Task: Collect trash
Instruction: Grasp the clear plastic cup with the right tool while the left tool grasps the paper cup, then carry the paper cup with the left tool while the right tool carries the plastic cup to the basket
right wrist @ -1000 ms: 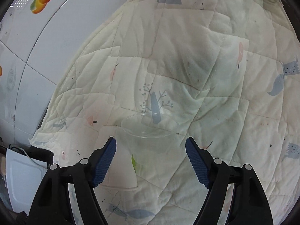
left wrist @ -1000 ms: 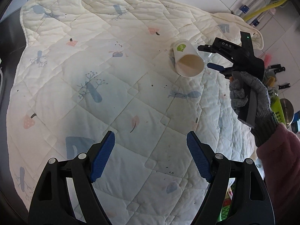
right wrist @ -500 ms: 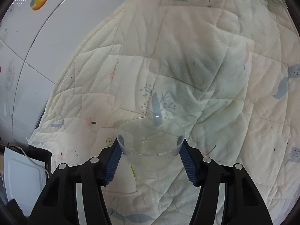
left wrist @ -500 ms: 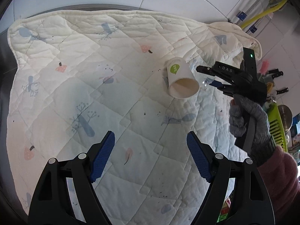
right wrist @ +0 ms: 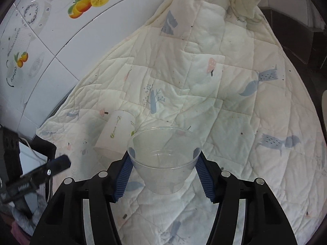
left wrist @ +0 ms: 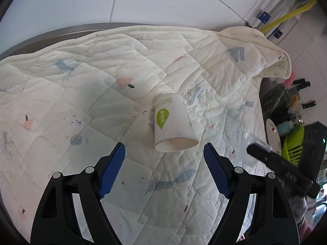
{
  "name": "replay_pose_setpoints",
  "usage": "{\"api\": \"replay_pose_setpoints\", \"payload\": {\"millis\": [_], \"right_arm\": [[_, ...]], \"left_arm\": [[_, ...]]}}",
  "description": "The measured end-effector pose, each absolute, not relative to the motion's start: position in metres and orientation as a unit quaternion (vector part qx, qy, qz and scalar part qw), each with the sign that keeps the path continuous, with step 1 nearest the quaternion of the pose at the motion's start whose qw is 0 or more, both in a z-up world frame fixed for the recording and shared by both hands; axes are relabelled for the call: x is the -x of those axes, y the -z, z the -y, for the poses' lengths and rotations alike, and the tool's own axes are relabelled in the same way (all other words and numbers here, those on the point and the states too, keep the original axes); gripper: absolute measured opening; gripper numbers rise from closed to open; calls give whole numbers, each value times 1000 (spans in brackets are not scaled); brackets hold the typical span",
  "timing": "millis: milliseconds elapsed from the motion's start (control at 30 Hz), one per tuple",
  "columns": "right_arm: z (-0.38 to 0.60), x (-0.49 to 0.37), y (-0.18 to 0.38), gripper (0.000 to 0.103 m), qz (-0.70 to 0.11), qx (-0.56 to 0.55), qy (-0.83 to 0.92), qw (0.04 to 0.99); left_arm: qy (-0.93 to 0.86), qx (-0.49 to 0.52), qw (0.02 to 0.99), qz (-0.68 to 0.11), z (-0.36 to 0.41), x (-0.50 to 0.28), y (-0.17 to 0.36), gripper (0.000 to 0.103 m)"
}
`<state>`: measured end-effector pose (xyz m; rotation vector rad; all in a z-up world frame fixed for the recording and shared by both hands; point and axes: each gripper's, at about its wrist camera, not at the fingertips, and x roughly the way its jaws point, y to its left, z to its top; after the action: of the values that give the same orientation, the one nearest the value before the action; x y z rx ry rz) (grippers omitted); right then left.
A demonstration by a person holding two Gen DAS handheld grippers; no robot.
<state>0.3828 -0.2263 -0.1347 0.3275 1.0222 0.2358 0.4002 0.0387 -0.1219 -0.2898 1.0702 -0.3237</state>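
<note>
Nearest, right gripper has its blue pads clamped on a clear plastic cup, mouth up, raised off the quilt. Left gripper spread wide, nothing between its pads. Just past its tips a white paper cup lies tipped on the quilt, tiled wall behind

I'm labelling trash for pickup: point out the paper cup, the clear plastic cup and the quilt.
paper cup point(left wrist: 173, 122): left wrist view, on its side wall.
clear plastic cup point(right wrist: 163, 159): right wrist view, inside its wall.
quilt point(left wrist: 81, 81): left wrist view, bare quilted panel.
</note>
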Motion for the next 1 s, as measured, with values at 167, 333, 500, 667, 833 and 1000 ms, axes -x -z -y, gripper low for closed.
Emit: {"api": "replay_pose_setpoints", "payload": {"millis": [167, 333, 500, 667, 833, 1000], "right_arm": [[233, -344, 123, 58, -478, -140, -109, 860], [234, -310, 115, 58, -475, -130, -110, 863], [238, -280, 117, 58, -480, -128, -103, 862], [242, -256, 121, 58, -486, -128, -99, 859], [243, -239, 120, 58, -489, -121, -93, 859], [244, -229, 120, 58, -489, -120, -92, 859]], "left_arm": [[160, 128, 834, -512, -17, -430, 127, 78], [148, 122, 823, -535, -3, -455, 143, 78], [147, 125, 810, -553, 4, -467, 159, 78], [140, 121, 805, -563, 10, -473, 170, 77], [143, 114, 803, -567, 17, -472, 176, 69], [150, 99, 807, -562, 25, -464, 172, 60]]}}
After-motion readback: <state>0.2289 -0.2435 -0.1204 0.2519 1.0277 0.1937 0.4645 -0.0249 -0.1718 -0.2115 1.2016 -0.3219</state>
